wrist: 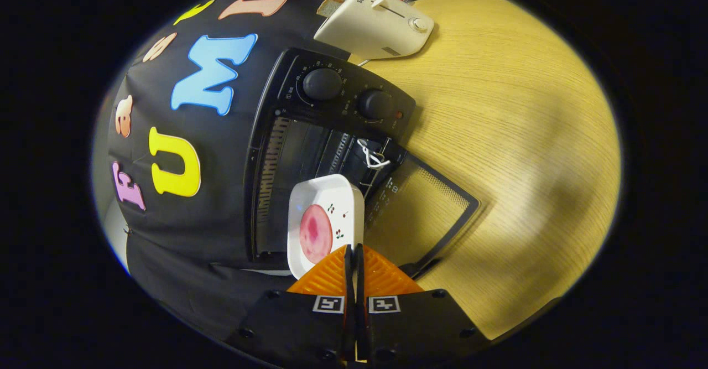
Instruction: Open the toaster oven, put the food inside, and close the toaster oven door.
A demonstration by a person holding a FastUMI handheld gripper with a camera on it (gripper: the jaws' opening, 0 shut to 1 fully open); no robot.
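The black toaster oven [337,95] stands against the booth wall with its glass door [423,214] swung fully open and lying flat on the wooden table. Its dark cavity [301,159] is exposed. My gripper [353,251] is shut on the rim of a small white square plate [325,192], which carries a round pink slice of food [316,234]. The plate hangs just ahead of my fingers, in front of the oven's opening and beside the door's hinge edge. A white tie [371,157] hangs at the corner of the opening.
A white pop-up toaster [376,23] with a slice of bread [330,5] in it stands beyond the oven's two knobs. The wooden table [525,136] stretches out past the open door.
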